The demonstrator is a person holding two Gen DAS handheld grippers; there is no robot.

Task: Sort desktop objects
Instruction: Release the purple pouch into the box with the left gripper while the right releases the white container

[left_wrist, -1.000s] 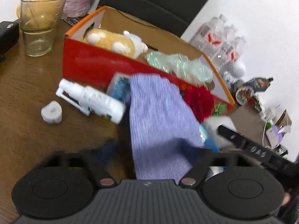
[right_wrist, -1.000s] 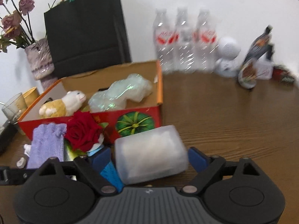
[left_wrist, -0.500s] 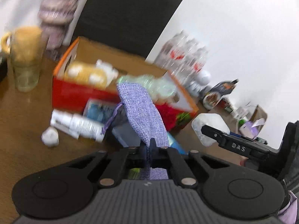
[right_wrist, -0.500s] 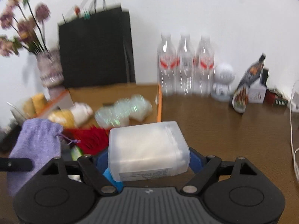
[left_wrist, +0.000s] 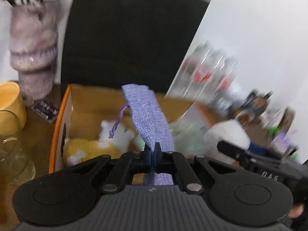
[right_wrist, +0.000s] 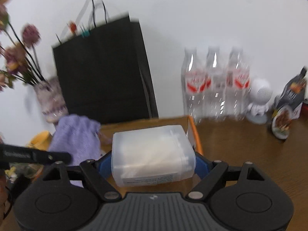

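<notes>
Two things are in the air at once. A lilac drawstring pouch (left_wrist: 148, 113) is pinched near its lower end in the left hand-held gripper (left_wrist: 154, 154), whose jaws are squeezed fully together on the cloth; it stands up above the open cardboard box (left_wrist: 63, 119). The pouch looks soft and light, it flops to one side, and its cord (left_wrist: 117, 121) dangles free, so a firm pinch on a fold of fabric is the sensible hold; it should survive a drop into the box.

The right hand-held gripper (right_wrist: 154, 159) clasps a frosted plastic container (right_wrist: 152, 154) by its two short sides, jaws wide and pressing on it, just in front of the box's near corner. That case looks stiff and smooth, probably a bit slippery, so a square grip across flat walls suits it.

Inside the box lie a yellow-and-white plush toy (left_wrist: 92, 146) and a crinkled, greenish film wrap (left_wrist: 181, 134). Behind stand a black paper bag (right_wrist: 102, 73), a vase (right_wrist: 52, 98), and water bottles (right_wrist: 215, 84) on the wooden bench (right_wrist: 250, 154).
</notes>
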